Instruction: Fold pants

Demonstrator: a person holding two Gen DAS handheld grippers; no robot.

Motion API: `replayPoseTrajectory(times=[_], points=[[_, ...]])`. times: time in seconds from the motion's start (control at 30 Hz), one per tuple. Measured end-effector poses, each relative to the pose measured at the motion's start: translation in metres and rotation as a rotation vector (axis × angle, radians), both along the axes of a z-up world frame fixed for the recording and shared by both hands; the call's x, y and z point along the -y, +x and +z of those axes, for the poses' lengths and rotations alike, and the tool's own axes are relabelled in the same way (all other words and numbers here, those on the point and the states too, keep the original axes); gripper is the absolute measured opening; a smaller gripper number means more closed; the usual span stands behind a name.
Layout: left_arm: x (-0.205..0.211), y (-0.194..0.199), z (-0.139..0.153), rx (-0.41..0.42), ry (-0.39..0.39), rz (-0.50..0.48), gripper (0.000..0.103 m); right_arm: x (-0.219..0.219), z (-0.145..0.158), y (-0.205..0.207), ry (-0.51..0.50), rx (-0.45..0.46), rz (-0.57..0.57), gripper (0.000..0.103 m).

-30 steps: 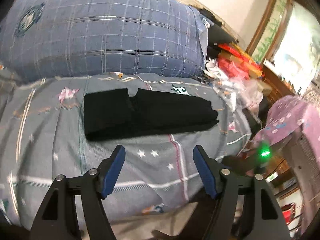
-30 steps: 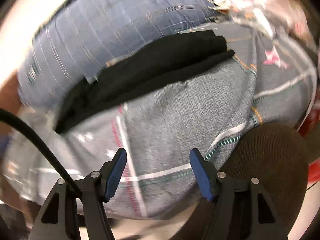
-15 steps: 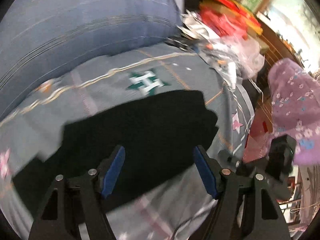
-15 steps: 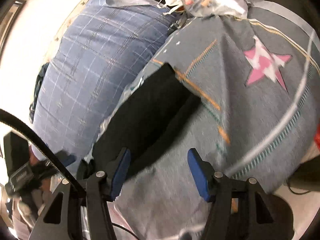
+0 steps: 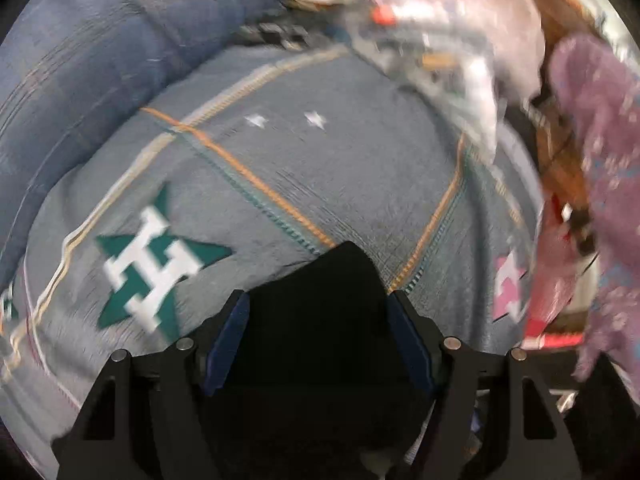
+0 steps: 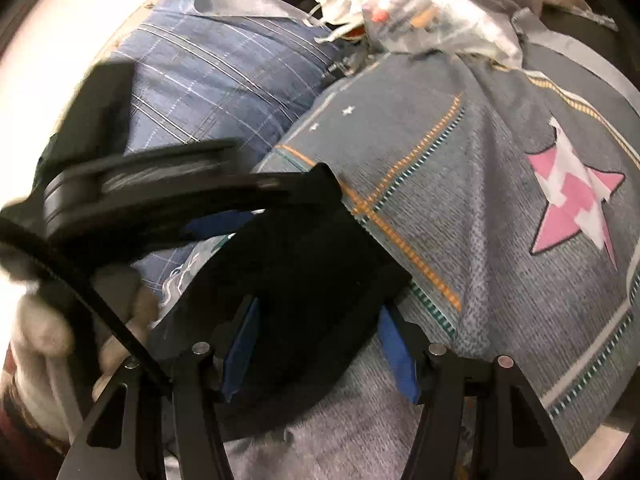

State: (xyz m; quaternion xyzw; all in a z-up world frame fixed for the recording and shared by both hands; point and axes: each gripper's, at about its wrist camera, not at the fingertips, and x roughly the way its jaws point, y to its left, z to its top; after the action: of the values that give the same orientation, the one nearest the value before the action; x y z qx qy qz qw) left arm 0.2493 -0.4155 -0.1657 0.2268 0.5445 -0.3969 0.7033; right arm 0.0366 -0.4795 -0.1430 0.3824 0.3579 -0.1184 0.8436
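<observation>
The black folded pants (image 5: pixel 320 280) lie on the grey patterned bedspread (image 5: pixel 340 160). My left gripper (image 5: pixel 320 316) points steeply down over their end. Its jaws are opening a little, and the dark cloth fills the gap between the blue pads without a clear pinch. In the right wrist view the pants (image 6: pixel 304 272) run up from the bottom centre. My right gripper (image 6: pixel 320 344) straddles them, open, a blue pad on each side. The blurred left gripper (image 6: pixel 276 204) hangs over their far end, with a hand (image 6: pixel 40 332) at the lower left.
A big blue plaid pillow (image 5: pixel 80 60) (image 6: pixel 224 68) backs the bedspread. Plastic bags and red packets (image 5: pixel 440 20) (image 6: pixel 432 12) pile up at the far corner. A purple flowered cloth (image 5: pixel 600 160) hangs past the bed's right edge. A pink star (image 6: pixel 572 200) marks the sheet to the right.
The left gripper swept in from the near edge of the bed and tipped down over the pants' end. The right gripper closed in until the pants lie between its fingers.
</observation>
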Motion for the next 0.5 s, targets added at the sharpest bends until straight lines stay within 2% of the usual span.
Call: replayPoseTrajectory(times=[0.03, 0.07, 0.1, 0.13, 0.17, 0.2, 0.27, 0.43, 0.5], points=[[0.006, -0.005, -0.002, 0.035, 0.028, -0.031, 0.076, -0.001, 0.0, -0.001, -0.011, 0.004, -0.001, 0.059], [0.008, -0.009, -0.003, 0.06, 0.042, -0.054, 0.077, -0.001, 0.001, -0.001, -0.017, 0.009, -0.001, 0.048], [0.01, -0.018, -0.003, 0.095, 0.075, -0.094, 0.069, -0.001, 0.002, -0.003, -0.017, 0.023, 0.0, 0.035], [0.009, -0.021, -0.002, 0.109, 0.078, -0.103, 0.059, 0.0, 0.004, -0.005, -0.014, 0.043, 0.004, 0.03], [0.002, -0.024, 0.002, 0.128, 0.078, -0.108, 0.04, -0.001, 0.007, -0.007, -0.011, 0.06, 0.015, 0.024], [-0.004, -0.025, 0.005, 0.117, 0.066, -0.107, 0.026, -0.003, 0.01, -0.007, -0.019, 0.066, 0.022, 0.022], [-0.02, -0.025, 0.016, 0.085, 0.023, -0.089, 0.017, -0.01, 0.02, -0.007, -0.056, 0.077, 0.055, 0.021], [-0.069, -0.036, 0.062, 0.096, -0.134, -0.014, 0.014, -0.044, 0.065, -0.004, -0.175, 0.12, 0.191, 0.02], [-0.096, -0.039, 0.08, 0.093, -0.202, 0.033, 0.014, -0.056, 0.079, -0.005, -0.179, 0.142, 0.231, 0.019]])
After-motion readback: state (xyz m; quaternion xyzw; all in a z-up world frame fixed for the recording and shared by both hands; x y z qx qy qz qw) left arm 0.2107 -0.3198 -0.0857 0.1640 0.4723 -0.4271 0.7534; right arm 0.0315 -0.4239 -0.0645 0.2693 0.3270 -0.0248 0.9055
